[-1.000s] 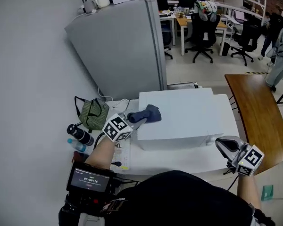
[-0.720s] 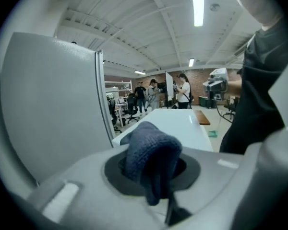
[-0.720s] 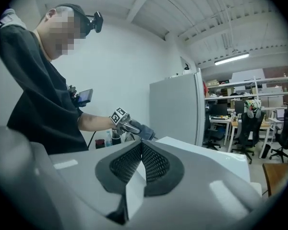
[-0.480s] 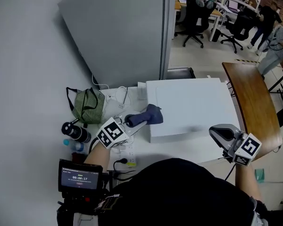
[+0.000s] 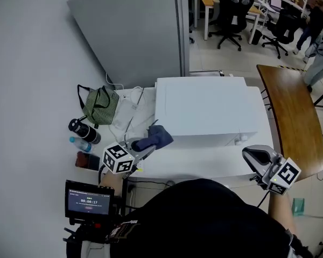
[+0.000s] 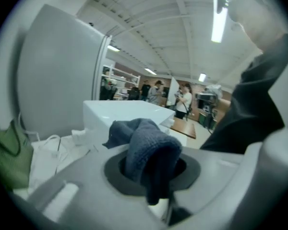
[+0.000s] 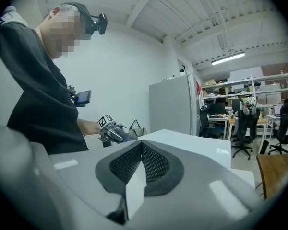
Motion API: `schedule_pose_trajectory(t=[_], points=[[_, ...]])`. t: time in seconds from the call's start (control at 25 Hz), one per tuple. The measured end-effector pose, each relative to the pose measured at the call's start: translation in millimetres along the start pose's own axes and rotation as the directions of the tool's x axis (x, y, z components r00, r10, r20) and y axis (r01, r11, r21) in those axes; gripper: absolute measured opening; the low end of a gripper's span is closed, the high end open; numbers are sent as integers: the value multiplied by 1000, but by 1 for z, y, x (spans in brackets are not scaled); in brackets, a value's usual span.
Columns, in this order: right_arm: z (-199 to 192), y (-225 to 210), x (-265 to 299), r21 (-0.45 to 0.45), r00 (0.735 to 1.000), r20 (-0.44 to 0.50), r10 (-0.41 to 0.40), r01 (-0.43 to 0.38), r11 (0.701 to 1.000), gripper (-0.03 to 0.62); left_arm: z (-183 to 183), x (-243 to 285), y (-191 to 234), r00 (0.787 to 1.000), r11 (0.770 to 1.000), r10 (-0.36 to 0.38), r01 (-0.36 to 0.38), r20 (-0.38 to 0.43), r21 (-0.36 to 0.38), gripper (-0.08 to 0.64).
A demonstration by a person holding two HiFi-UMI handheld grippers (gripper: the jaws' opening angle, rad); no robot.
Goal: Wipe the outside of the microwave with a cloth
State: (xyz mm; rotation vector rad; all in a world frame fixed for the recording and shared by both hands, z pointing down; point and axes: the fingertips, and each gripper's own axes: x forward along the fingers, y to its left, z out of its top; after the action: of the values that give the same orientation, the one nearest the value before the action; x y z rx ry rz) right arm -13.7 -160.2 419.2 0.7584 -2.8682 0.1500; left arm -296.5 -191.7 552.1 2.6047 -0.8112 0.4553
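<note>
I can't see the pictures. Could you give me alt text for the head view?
Seen from above, the left gripper holds a bunched dark blue cloth at the left front corner of a boxy white microwave on a white counter. The right gripper, shut and empty, hovers near the counter's front right corner.

A tall grey fridge (image 5: 134, 31) stands against the wall ahead of me. On the white counter (image 5: 204, 168), off to my left, a green bag (image 5: 99, 106) sits near the wall, with white cables (image 5: 130, 109) just beside it. Closer to me are a black bottle (image 5: 82, 130), a clear bottle (image 5: 78, 143) just beside it, and a dark red thing (image 5: 87, 160) I can't make out. A wooden table (image 5: 290, 117) runs along my right. Office chairs (image 5: 231, 15) stand beyond the fridge. A small lit screen (image 5: 89, 201) sits low on my left.
</note>
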Motion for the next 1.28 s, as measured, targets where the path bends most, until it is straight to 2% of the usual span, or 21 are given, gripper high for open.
schedule_pose_trajectory(t=[0.04, 0.08, 0.2, 0.36, 0.48, 0.56, 0.72, 1.0, 1.12, 1.28], points=[[-13, -2, -30, -1, 1000, 7, 6, -6, 1000, 6, -6, 5, -9, 997, 995, 71, -69, 18, -69, 58], [-25, -4, -59, 4, 1000, 14, 12, -12, 1000, 6, -11, 9, -17, 989, 981, 142, -136, 38, -141, 57], [-54, -18, -129, 45, 1000, 9, 14, -14, 999, 6, -27, 16, -33, 952, 904, 299, -262, 61, -338, 57], [-61, -27, -167, 78, 1000, -2, -16, 16, 997, 6, -47, 27, -32, 931, 825, 365, -315, 18, -469, 57], [-57, -17, -178, 63, 999, 2, -51, 51, 997, 6, -39, 24, -18, 918, 791, 387, -279, 92, -544, 57], [-49, -8, -177, 54, 996, 4, -84, 83, 995, 6, -26, 26, -11, 913, 797, 383, -249, 143, -550, 57], [-28, 21, -162, 48, 993, 23, -119, 118, 992, 6, -2, 48, -15, 938, 842, 308, -192, 158, -504, 57], [-32, 62, -131, 94, 991, 27, -132, 129, 987, 6, -5, 63, -22, 955, 837, 204, -57, 213, -545, 57], [-39, 53, -152, 66, 984, -18, -176, 177, 982, 6, 0, 85, -32, 962, 842, 182, -45, 204, -538, 57], [-44, 23, -195, 58, 980, 12, -197, 197, 979, 6, 5, 129, -53, 965, 841, 189, -66, 179, -537, 57]])
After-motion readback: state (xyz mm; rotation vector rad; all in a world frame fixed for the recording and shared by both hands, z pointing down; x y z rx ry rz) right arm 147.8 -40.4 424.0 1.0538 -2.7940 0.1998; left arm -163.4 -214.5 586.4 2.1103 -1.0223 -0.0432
